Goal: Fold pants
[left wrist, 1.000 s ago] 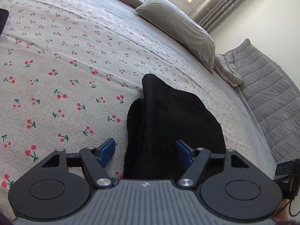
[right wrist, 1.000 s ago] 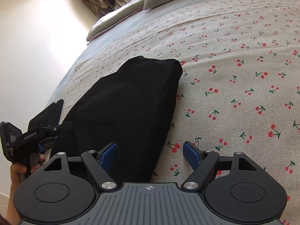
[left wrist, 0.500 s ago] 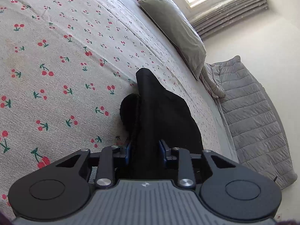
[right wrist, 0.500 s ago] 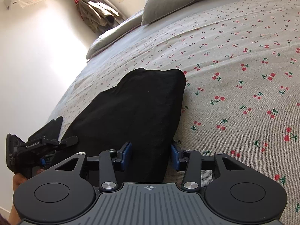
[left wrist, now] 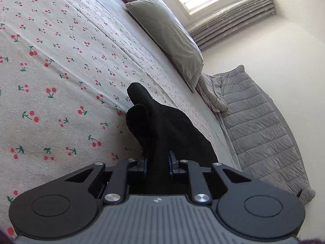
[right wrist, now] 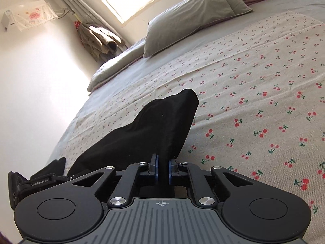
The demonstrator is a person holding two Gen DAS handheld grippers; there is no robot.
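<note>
Can't really see how the black pants (right wrist: 154, 130) are layered, they're just a dark lump with zero detail, and the near end vanishes behind both gripper bodies. In the right wrist view only a bit of the other tool pokes in at the lower left. Around it all: cherry-print bedspread (left wrist: 61, 81), grey pillow (left wrist: 168, 32) up by the window, a quilted grey blanket (left wrist: 260, 122) along the far edge of the bed. The pants lie on the bedspread, near edge lifted off it. Left gripper (left wrist: 157, 160) jaws are closing with a thick fold squeezed between the blue pads, right gripper (right wrist: 162, 169) jaws are closing too, pinching a thinner bit
</note>
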